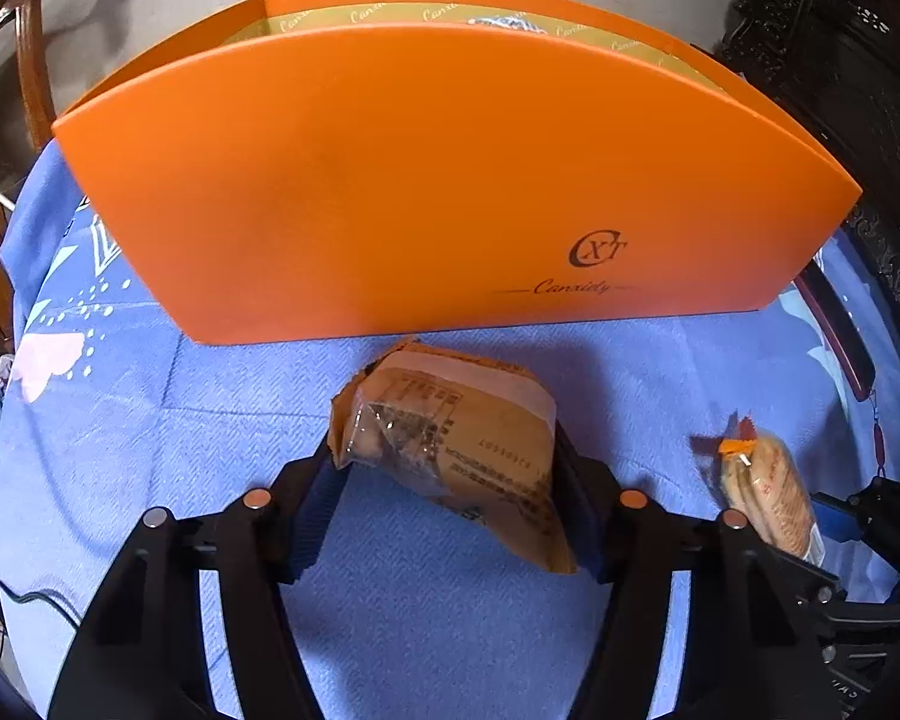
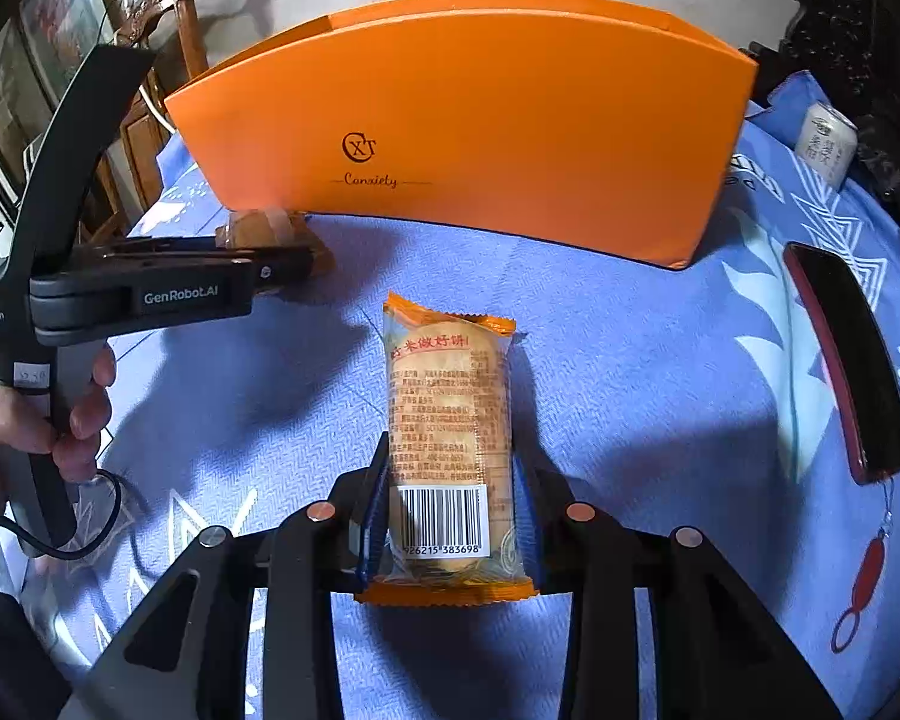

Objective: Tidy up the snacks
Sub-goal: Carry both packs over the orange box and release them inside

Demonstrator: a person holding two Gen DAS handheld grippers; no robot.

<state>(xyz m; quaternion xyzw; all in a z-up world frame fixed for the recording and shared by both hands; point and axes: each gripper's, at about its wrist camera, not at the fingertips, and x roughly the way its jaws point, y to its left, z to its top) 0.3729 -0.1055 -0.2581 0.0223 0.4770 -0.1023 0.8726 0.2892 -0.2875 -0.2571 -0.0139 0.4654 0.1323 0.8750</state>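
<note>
We hold both snacks at once, neither boxed yet.

Left side first: our left gripper is closed on the brown snack packet, fingers pressing its two sides. The packet sits tilted between them, its far end near the foot of the orange box but not touching it as far as we can tell. In the right wrist view the same left gripper shows from the side, low over the blue tablecloth, with the packet just in front of the box wall.

Middle: the box stands upright and open at the top. Through the opening we see a gold printed lining and a bit of something pale at the back (too small to name, could be an item already stowed, cannot tell).

Right side: our right gripper is clamped on the orange-edged biscuit pack, barcode end between the fingers, the pack pointing lengthwise toward the box and well short of it. It shows in the left wrist view too, off to the right.

Far right, not held: a dark red-rimmed case with a red charm lies on the cloth, and a small white can sits past the box corner.

Progress, as we judge it: early to middle. Both grasps look done; lifting over the rim and dropping both packs inside remains, and maybe the can after that.
</note>
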